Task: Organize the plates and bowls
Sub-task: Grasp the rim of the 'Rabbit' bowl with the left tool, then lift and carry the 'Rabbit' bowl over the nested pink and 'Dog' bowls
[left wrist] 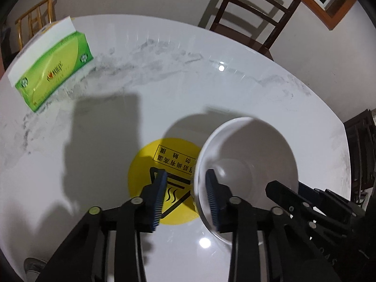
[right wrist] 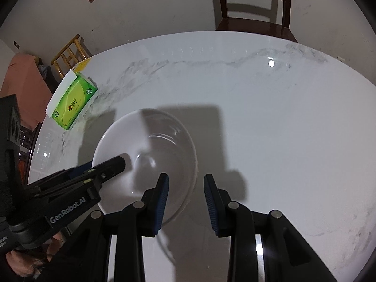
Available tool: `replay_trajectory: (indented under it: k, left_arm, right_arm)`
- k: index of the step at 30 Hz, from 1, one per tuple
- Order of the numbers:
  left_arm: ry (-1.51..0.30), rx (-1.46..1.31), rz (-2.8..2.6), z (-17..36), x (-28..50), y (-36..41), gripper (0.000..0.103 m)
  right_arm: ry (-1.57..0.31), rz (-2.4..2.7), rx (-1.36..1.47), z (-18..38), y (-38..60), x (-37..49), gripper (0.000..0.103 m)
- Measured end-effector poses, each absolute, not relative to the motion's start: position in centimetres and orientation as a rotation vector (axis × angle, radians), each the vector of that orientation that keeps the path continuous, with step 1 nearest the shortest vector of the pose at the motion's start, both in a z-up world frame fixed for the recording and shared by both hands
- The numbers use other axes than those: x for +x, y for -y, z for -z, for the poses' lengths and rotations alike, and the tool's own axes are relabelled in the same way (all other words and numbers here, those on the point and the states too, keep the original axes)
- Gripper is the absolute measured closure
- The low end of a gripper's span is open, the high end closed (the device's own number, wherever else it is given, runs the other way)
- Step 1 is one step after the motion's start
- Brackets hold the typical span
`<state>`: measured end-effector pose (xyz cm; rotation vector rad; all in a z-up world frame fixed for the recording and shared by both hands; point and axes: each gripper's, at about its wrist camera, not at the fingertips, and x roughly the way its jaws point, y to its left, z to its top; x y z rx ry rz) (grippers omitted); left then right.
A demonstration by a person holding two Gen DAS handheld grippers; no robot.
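A white bowl stands on the white marble table, beside a round yellow heat-warning sticker. My left gripper is open and straddles the bowl's left rim: one finger is inside the bowl, the other outside over the sticker. My right gripper is open and straddles the right rim of the bowl the same way. The right gripper also shows in the left wrist view, and the left gripper's finger shows in the right wrist view. No plate is in view.
A green tissue box lies at the table's far left; it also shows in the right wrist view. A dark wooden chair stands beyond the far edge, and a light wooden chair behind the box.
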<state>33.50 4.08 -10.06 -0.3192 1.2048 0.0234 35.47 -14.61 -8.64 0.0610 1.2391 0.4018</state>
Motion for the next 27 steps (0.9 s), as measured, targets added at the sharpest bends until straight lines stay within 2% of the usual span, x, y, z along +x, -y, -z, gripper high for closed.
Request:
replay_trajectory:
  k: [1,3,5,16,27]
  left_arm:
    - [-1.211,-0.326,-0.02,10.3,33.5,-4.1,0.08]
    - [-1.212,-0.352,0.006,10.6,33.4,-4.0,0.086]
    - [-1.219,-0.358,0.022,10.6,33.3,-3.7,0.091]
    - [-1.223,-0.331,0.028,9.4,31.2,-2.3,0.091]
    - [-1.195,-0.262,0.072,5.3,27.3,0.7,0.091]
  right_arm:
    - [-1.242,-0.405,0.065,8.8,14.5,35.5,0.072]
    - [-1.245,-0.404,0.077,9.1,14.5,35.3,0.08]
    - [-1.244,-0.406,0.093,9.1,14.6,35.2,0.081]
    - [-1.239,-0.399,0.097,7.9,15.9,32.8,0.082]
    - [-1.191,-0.386,0.1,3.0,18.2,28.0,0.082]
